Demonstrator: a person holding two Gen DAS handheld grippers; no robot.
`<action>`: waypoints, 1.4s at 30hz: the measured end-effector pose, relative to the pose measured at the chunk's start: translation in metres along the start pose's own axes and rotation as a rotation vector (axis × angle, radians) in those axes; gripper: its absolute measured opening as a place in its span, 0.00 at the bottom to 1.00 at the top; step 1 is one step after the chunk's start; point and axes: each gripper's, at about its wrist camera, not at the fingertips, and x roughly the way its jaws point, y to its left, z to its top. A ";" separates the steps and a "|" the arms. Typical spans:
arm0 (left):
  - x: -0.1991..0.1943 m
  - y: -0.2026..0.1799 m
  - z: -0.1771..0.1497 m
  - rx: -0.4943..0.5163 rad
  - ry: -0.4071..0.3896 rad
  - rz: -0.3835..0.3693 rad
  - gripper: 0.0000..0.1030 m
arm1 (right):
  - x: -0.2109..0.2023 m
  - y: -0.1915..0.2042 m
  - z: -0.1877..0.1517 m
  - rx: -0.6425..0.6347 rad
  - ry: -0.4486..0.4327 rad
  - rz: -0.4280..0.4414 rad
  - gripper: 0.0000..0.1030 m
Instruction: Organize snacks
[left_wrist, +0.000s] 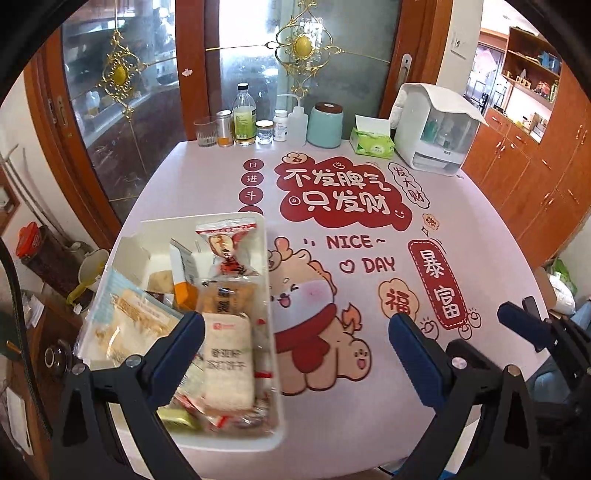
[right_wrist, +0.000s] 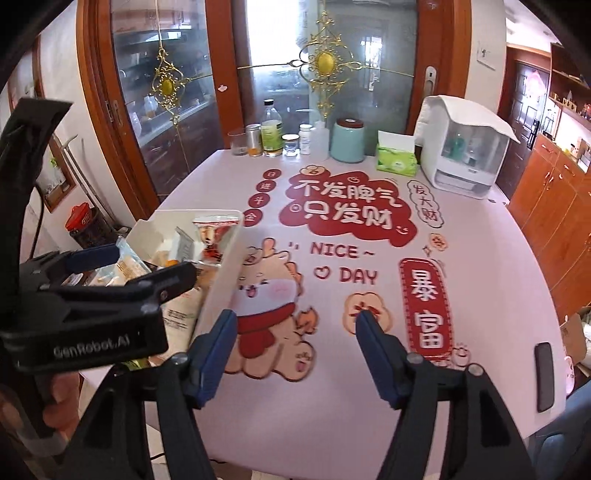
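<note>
A white rectangular tray (left_wrist: 271, 325) full of wrapped snacks stands at the table's near left edge. It holds a red-and-white packet (left_wrist: 227, 245), a beige biscuit pack (left_wrist: 229, 363), an orange-and-white carton (left_wrist: 184, 269) and a pale blue packet (left_wrist: 125, 314). My left gripper (left_wrist: 297, 332) is open and empty, its left finger over the tray. The tray (right_wrist: 225, 269) also shows in the right wrist view, partly hidden by the left gripper (right_wrist: 136, 258). My right gripper (right_wrist: 295, 328) is open and empty above the printed tablecloth, right of the tray.
Along the table's far edge stand a glass (left_wrist: 205, 131), bottles and jars (left_wrist: 244, 114), a teal canister (left_wrist: 325, 124), a green tissue box (left_wrist: 371, 139) and a white dispenser (left_wrist: 434, 127). A dark flat object (right_wrist: 545, 374) lies near the right edge. Wooden cabinets (left_wrist: 535, 166) stand at right.
</note>
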 end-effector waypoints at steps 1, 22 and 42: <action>-0.002 -0.005 -0.002 -0.008 -0.008 0.007 0.97 | -0.003 -0.009 -0.001 0.003 0.001 0.006 0.66; -0.028 -0.008 -0.012 -0.010 -0.053 0.126 0.97 | 0.004 -0.021 -0.003 0.001 0.024 0.011 0.69; -0.020 0.001 -0.019 0.028 -0.004 0.101 0.97 | 0.001 -0.020 -0.004 0.103 0.029 -0.036 0.69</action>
